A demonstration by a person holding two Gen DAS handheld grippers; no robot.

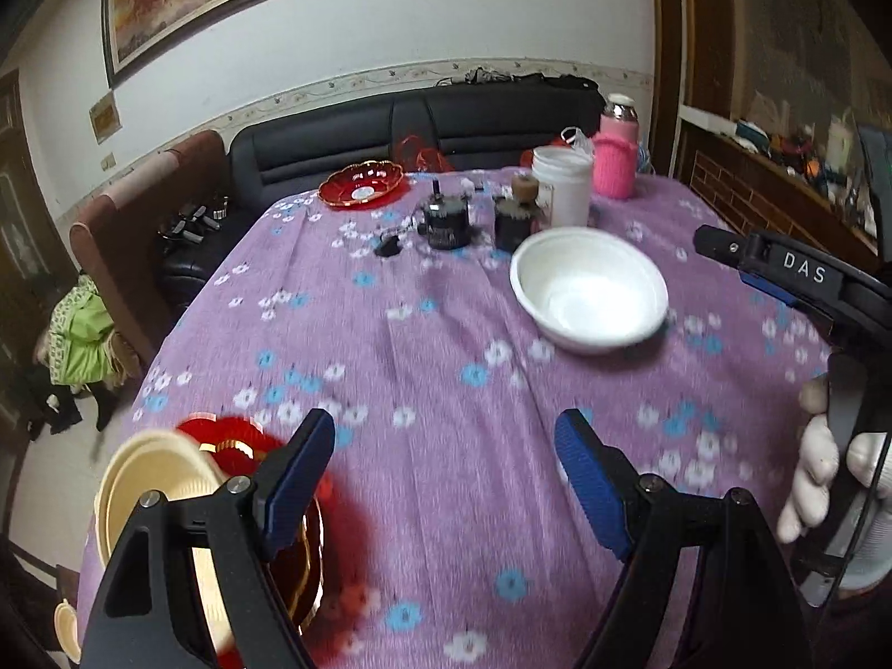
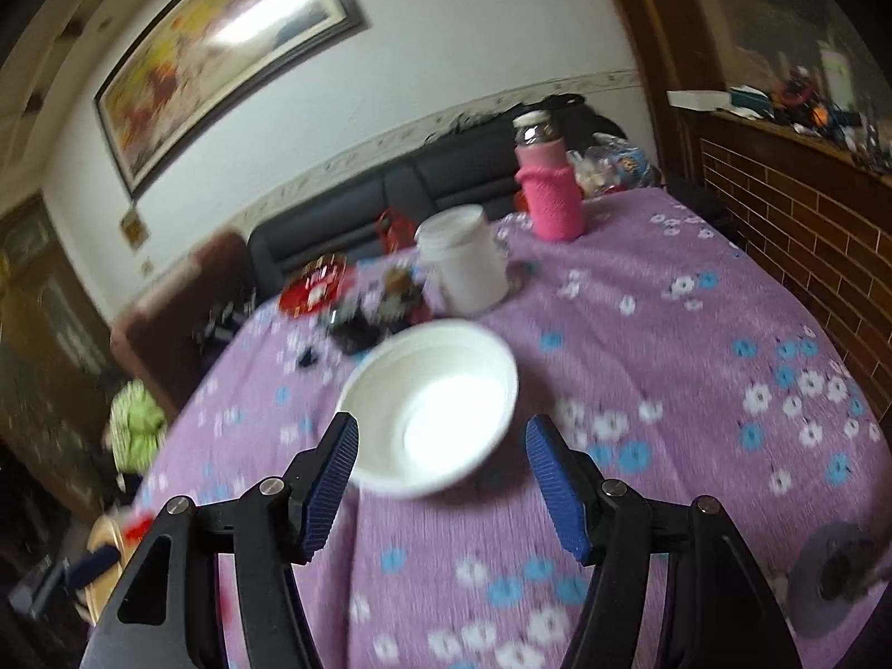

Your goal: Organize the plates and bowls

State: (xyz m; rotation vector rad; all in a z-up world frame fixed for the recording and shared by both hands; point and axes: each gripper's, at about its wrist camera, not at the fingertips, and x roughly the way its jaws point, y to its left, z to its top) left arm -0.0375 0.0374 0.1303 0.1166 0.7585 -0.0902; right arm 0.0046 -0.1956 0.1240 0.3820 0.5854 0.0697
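Both wide, holding nothing: left gripper (image 1: 446,446) over bare worktop (image 1: 446,334); right gripper (image 2: 440,451) just short of upright white bowl (image 2: 429,407).

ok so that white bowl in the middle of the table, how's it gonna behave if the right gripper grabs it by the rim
The white bowl looks thin-walled and matte, like foam or light plastic, so probably very light and apt to flex under a rim pinch. It sits empty on a soft floral tablecloth, so a nudge may tip it rather than slide it. The right gripper is open, with nothing held.
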